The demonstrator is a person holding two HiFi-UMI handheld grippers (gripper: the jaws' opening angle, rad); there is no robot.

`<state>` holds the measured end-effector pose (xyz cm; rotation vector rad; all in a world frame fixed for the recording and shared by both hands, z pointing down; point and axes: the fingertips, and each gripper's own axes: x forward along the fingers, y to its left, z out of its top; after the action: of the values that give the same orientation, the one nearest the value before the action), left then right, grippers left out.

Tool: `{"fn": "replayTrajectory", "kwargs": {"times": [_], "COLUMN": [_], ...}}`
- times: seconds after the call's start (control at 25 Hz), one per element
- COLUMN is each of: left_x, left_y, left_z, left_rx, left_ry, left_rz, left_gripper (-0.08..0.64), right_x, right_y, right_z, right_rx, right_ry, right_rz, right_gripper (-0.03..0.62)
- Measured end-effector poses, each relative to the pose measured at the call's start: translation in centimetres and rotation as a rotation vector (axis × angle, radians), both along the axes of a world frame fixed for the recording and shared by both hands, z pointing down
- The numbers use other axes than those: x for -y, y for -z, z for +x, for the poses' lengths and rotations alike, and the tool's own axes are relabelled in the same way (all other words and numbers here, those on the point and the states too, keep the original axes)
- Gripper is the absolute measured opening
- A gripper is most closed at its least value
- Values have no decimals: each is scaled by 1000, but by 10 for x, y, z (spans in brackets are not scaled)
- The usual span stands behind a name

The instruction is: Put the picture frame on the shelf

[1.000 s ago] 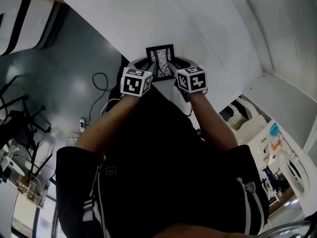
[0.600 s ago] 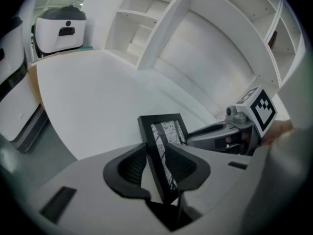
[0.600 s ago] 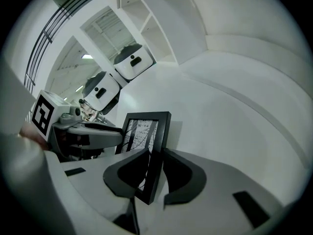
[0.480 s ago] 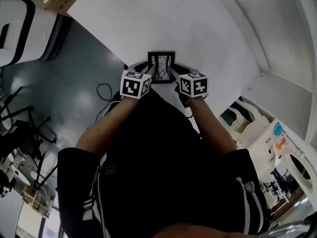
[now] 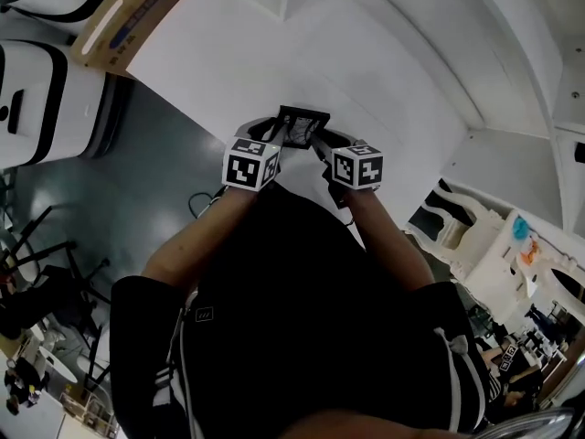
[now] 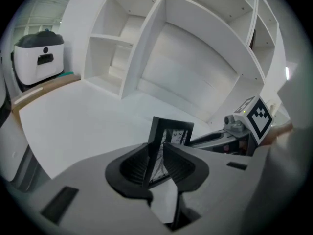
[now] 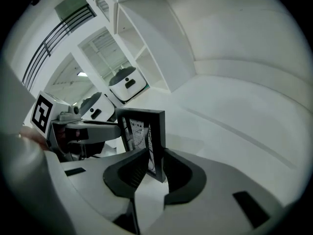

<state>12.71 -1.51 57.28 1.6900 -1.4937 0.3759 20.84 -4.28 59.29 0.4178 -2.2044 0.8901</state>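
In the head view, the picture frame (image 5: 303, 124) is being held over the white table (image 5: 210, 53) by the left claw (image 5: 277, 138) and the right claw (image 5: 322, 144). In the left gripper view, one side edge is being pinched by jaws that have just been closing, with the shelf (image 6: 146, 43) beyond. In the right gripper view, the opposite edge is being gripped likewise.

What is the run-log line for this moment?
left tongs: just been closing, shut on picture frame | right tongs: just been closing, shut on picture frame | picture frame: over table, not yet on shelf

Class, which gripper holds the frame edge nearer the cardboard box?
The left gripper: jaws just closing on the picture frame, on the side toward the cardboard box.
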Motion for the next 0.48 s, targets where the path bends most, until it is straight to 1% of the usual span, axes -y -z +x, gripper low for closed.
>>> {"fn": "replayTrajectory", "kwargs": {"times": [0.28,0.48], "left_x": [20,29], "left_y": [30,48], "left_z": [2,3], "left_rx": [39,67], "left_ry": [-97,-165], "left_rz": [72,127], "left_gripper": [97,98], "right_x": [14,14], "right_y": [23,38], "right_z": [2,4], "right_rx": [18,11], "right_ry": [-97,-120], "right_rz": [56,108], "right_gripper": [103,103]}}
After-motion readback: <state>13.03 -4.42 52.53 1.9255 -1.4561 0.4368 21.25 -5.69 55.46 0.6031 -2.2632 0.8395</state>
